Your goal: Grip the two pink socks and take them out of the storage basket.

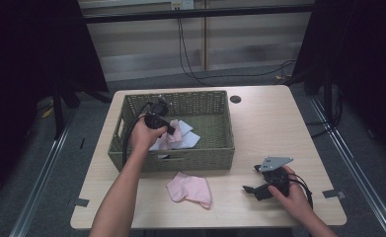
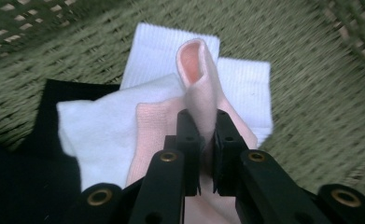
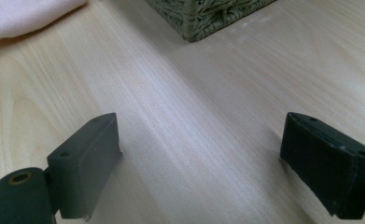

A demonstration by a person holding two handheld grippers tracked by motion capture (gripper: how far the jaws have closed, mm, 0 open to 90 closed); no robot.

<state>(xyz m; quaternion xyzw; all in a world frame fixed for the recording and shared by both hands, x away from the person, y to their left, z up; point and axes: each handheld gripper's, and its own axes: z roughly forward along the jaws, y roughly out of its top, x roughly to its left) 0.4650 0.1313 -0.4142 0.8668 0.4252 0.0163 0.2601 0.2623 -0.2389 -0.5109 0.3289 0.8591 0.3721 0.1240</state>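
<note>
I see a pink sock (image 2: 200, 88) pinched between the fingers (image 2: 188, 140) of my left gripper (image 2: 202, 122). It stands up from the jaws as a narrow folded strip, and its open cuff, paler pink inside, is just beyond the fingertips. The left gripper view shows this closely; in the high view the same sock (image 1: 175, 132) is only a small pink shape just beside the gripper (image 1: 171, 129), inside the green woven basket (image 1: 215, 148). Under the fingers and on both sides of them lie white socks (image 2: 105, 130) with a ribbed knit, and on the left of the fingers there is a black cloth (image 2: 17, 172) on the basket floor. The high view does not let me separate these pieces well.

A second pink sock (image 1: 190, 189) lies flat on the wooden table (image 1: 269, 123), outside the basket and just in front of its near wall. It is between my two hands, well apart from the left fingers. In the right gripper view a corner of it (image 3: 21, 16) is far ahead of the left finger, and a corner of the basket (image 3: 203, 16) is ahead, between the two fingers.

My right gripper (image 3: 201, 163) is spread wide, with bare table between the fingers (image 3: 84, 163). In the high view it (image 1: 254, 178) rests low at the near right part of the table, held by the right hand (image 1: 293, 195).
</note>
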